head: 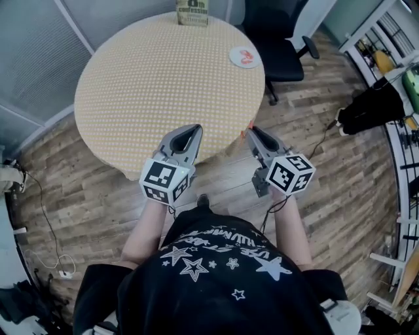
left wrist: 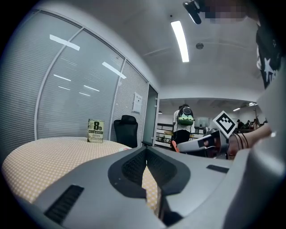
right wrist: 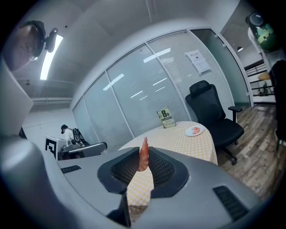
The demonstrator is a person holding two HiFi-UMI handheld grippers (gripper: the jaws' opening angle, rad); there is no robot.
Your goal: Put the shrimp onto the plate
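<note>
The right tongs (right wrist: 143, 151) are clamped on a shrimp (right wrist: 143, 156): the orange piece stands upright between the 2 pads, its pointed end poking above them. In the head view these tongs (head: 252, 133) hang just off the near right edge of the round counter (head: 131, 85), over the wooden floor (head: 98, 203), with a speck of the orange shrimp (head: 250, 125) showing at their tip.

The left tongs (left wrist: 146, 151) are pressed together at the tips with nothing between them; only the yellow checked cloth shows through the gap lower down. From above, their tips (head: 194, 129) sit at the counter's near edge, beside the right tongs and apart from them.

The plate (head: 233, 57) lies flat at the far right side of the counter, well apart from both tongs, and it already carries something pink-orange. In the right gripper view the plate (right wrist: 191, 133) sits near the counter's rim, close to a black office chair (right wrist: 214, 116).

A book (head: 192, 12) stands upright at the counter's far edge.
</note>
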